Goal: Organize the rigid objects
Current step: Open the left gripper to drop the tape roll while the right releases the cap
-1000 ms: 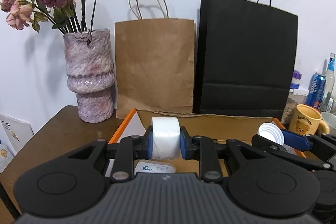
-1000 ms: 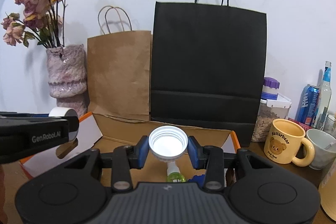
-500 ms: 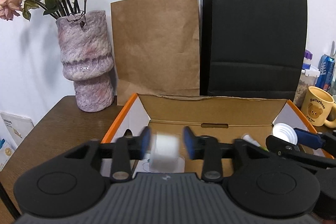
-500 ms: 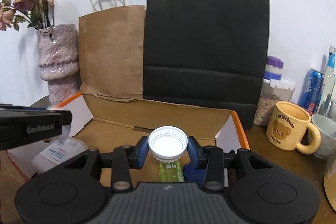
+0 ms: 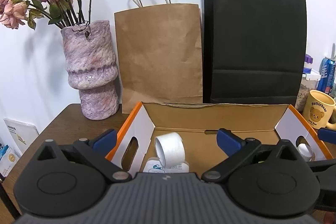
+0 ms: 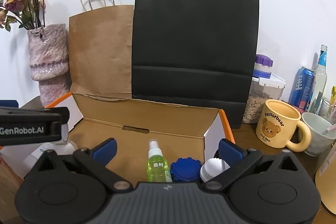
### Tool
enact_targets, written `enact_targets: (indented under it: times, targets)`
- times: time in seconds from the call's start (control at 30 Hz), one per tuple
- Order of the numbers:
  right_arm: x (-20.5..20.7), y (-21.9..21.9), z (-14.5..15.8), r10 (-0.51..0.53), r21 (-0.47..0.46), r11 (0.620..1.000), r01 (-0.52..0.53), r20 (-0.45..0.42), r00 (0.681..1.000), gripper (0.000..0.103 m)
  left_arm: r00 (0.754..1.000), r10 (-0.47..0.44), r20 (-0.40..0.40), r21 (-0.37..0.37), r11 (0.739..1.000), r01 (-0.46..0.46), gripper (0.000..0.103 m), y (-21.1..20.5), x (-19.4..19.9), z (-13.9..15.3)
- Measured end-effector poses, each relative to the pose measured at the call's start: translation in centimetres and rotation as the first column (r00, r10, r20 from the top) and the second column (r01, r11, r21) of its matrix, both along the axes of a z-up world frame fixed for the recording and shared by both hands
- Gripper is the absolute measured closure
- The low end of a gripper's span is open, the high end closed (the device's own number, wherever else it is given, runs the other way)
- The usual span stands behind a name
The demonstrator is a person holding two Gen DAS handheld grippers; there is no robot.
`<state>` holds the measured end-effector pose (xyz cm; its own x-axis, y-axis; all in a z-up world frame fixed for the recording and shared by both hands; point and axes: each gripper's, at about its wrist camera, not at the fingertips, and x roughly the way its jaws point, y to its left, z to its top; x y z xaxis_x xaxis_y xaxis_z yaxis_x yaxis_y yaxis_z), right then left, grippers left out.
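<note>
The brown wooden desk (image 5: 63, 119) carries everything, and the landmark on it is the open cardboard box (image 6: 147, 119) with orange edges and white end flaps. Behind the box a black paper bag (image 6: 195, 39) stands upright against the wall, with a brown paper bag (image 5: 157, 51) just beside it on the side towards the vase. The mottled pink vase (image 5: 90, 68) of dried roses stands off the box's far left corner. Off the box's right end sits a yellow bear mug (image 6: 277, 123) (printed "Butterbear"), with a blue can (image 6: 302, 87) behind it.

The left gripper (image 5: 166, 140) hangs over the left part of the box, its jaws opening and already spread wide, pressing on nothing. Between and below them, inside the box, a white tape roll (image 5: 170, 147) lies tilted against a white labelled bottle (image 5: 168, 167).

The right gripper (image 6: 168, 149) hangs over the right part of the box, its jaws likewise opening wide and gripping nothing. Below them on the box floor lie a green spray bottle (image 6: 157, 167), a blue ridged cap (image 6: 185, 169) touching it, and a white ridged cap (image 6: 212, 167) at the box's right end wall.
</note>
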<state>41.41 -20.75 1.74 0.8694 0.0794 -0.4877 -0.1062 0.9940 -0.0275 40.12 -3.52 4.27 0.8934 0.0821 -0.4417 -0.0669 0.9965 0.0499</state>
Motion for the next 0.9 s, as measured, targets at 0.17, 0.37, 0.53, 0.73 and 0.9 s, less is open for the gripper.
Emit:
enact_targets:
  times: [0.17, 0.37, 0.53, 0.73, 0.9]
  targets:
    - [-0.1, 0.0, 0.1, -0.001, 0.003, 1.000, 0.001, 0.001, 1.000, 0.000, 1.000, -0.002, 0.003, -0.002, 1.000, 0.002, 0.000, 0.0, -0.1, 0.1]
    - [-0.4, -0.1, 0.4, -0.002, 0.008, 1.000, 0.002, 0.001, 1.000, 0.000, 1.000, -0.004, 0.009, -0.003, 1.000, 0.004, 0.000, 0.0, -0.4, 0.4]
    - [-1.0, -0.2, 0.9, 0.005, 0.022, 1.000, -0.005, 0.009, 1.000, 0.000, 1.000, -0.006, 0.012, -0.013, 1.000, 0.006, 0.000, 0.2, -1.0, 0.8]
    - [-2.2, -0.2, 1.6, 0.017, 0.020, 1.000, -0.017, 0.030, 0.999, 0.000, 1.000, 0.003, 0.022, -0.023, 1.000, -0.002, 0.000, 0.9, -2.1, 1.5]
    - [-3.6, -0.4, 2.2, 0.033, 0.021, 0.999, -0.034, 0.050, 0.998, 0.000, 0.999, 0.009, 0.032, -0.029, 1.000, -0.008, 0.000, 1.5, -3.3, 2.0]
